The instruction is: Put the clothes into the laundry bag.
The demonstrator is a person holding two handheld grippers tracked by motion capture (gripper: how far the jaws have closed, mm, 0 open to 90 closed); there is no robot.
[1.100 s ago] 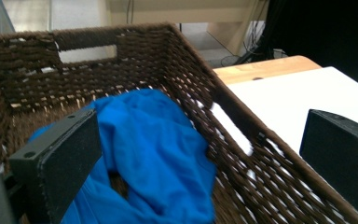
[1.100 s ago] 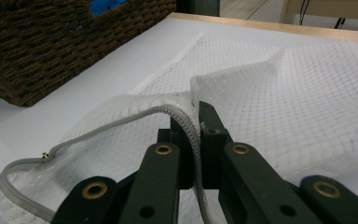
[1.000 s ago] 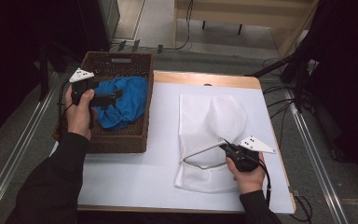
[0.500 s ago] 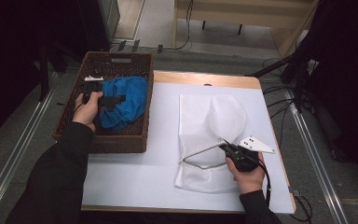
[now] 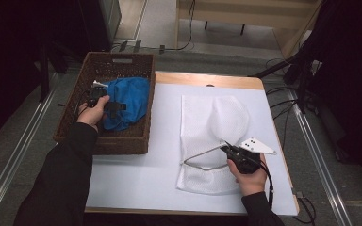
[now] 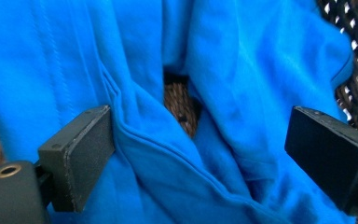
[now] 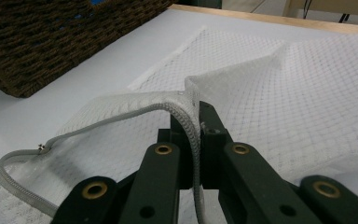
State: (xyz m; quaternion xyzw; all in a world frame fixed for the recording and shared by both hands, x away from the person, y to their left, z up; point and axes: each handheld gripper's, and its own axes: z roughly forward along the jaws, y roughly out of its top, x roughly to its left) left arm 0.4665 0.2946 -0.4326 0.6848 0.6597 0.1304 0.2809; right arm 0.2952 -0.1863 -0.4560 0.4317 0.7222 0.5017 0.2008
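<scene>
Reaching into the wicker basket at the table's left edge, the left gripper sits low over a crumpled blue shirt. Its jaws stand wide apart on either side of a fold of the cloth and have just been closing a little; the pads touch the fabric loosely without pinching it. On the white table, a white mesh laundry bag lies flat. The right gripper is clamped on the bag's zipper edge, holding that edge lifted off the table so the mouth gapes toward the basket.
</scene>
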